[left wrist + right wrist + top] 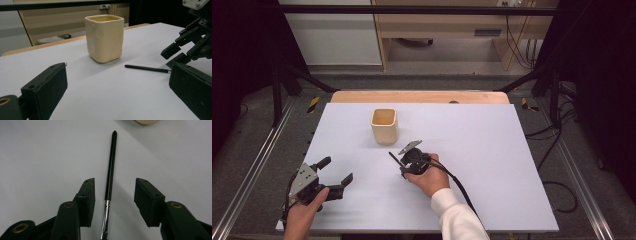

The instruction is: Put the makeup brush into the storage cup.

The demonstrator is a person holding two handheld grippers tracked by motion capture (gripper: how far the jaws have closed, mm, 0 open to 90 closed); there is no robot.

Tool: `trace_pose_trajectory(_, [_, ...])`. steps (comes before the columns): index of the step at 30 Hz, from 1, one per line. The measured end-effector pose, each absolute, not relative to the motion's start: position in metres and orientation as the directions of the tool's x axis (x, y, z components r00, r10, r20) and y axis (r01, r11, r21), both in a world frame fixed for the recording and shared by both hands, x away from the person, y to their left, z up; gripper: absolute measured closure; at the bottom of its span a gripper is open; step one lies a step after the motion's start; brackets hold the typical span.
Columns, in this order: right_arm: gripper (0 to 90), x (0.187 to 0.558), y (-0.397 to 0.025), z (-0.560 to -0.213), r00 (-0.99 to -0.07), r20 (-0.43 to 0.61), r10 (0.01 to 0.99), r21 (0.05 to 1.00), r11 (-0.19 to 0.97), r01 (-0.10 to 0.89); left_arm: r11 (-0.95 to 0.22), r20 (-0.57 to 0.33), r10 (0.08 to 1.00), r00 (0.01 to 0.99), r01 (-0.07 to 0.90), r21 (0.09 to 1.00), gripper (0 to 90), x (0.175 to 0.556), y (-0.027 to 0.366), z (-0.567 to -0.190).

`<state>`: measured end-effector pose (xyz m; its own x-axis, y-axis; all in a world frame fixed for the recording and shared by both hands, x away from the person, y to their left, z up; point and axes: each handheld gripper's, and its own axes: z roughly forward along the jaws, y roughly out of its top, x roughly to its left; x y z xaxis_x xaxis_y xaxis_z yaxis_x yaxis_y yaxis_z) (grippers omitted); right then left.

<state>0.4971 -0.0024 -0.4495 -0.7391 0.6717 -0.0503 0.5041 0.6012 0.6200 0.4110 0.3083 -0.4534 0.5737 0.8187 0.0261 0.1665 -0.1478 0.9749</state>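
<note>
Two grippers: a person held one in each hand over a pale lavender table (492,150).
Brush: a slim black paintbrush (110,172) lay flat on the table, between the right gripper's jaws and touching neither.
Long axis: in the right gripper view it ran almost straight away from the camera, rounded handle end far, silver ferrule near; in the high view it slanted up-left from the gripper, toward the cup.
Right gripper (113,202): jaws spread apart, low over the table, straddling the ferrule end.
Left gripper (337,172): jaws wide apart, holding nothing, at the table's near-left corner, well apart from the brush.
Cup (105,37): cream, squarish with rounded corners and faintly dimpled walls, upright and open-topped, near the brush's handle end without touching it.
Surfaces: matte table, glossy handle, blocky black jaw pads.
</note>
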Motion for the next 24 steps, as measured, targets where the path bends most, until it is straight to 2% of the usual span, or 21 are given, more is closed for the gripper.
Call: trace_pose_trajectory(24, [73.3,0.4945,-0.0006,-0.4601,-0.728,-0.041,0.684,0.588,0.606,0.535,-0.153,0.029,0.813,0.581,0.167,0.974,1.4,0.4113,0.307,-0.4534])
